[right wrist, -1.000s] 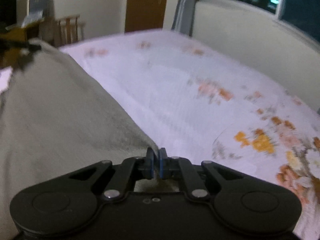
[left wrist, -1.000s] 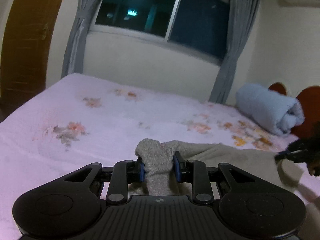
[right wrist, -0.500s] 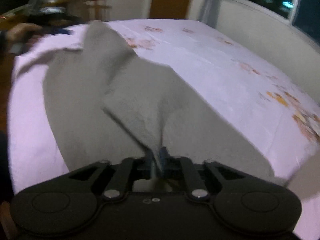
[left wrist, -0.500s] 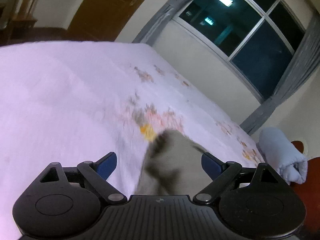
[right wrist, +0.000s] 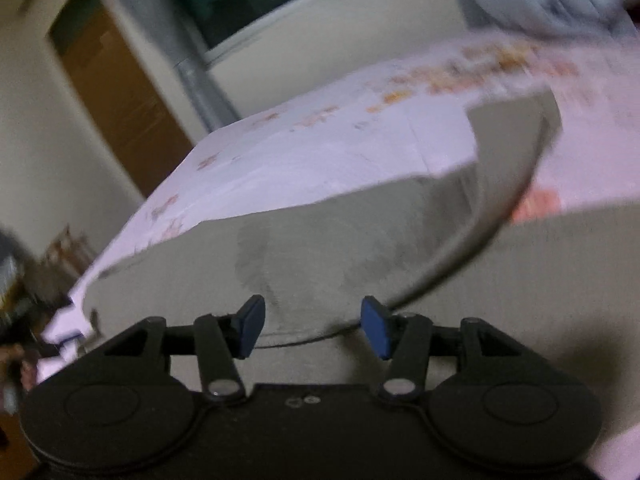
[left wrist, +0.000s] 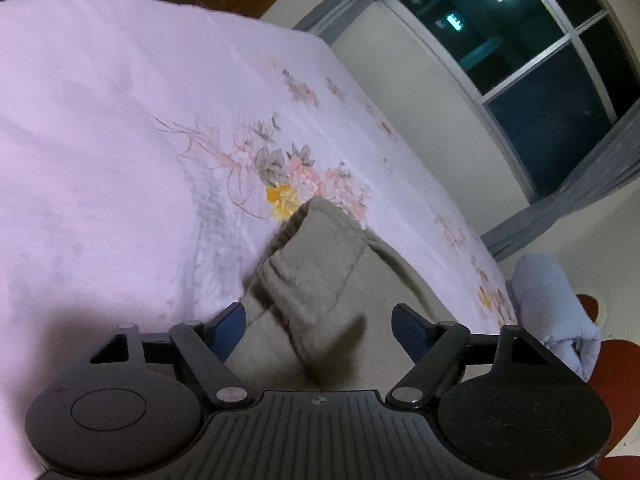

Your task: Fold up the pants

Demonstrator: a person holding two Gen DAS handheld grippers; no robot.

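Both tongs have let go of the grey pants [left wrist: 320, 264]: left tongs [left wrist: 318, 322] are narrowing, right tongs [right wrist: 312, 326] are spreading; smoothing the fold on the bed [left wrist: 100, 120] should come next.

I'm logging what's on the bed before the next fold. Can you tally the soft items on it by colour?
Grey-beige: 1, the pants, lying spread on the floral bedsheet
Light blue: 1, the rolled blanket, at the head end of the bed
Total: 2

Bare bedsheet [left wrist: 100, 128] left (blanket roll [left wrist: 556, 316] rt)
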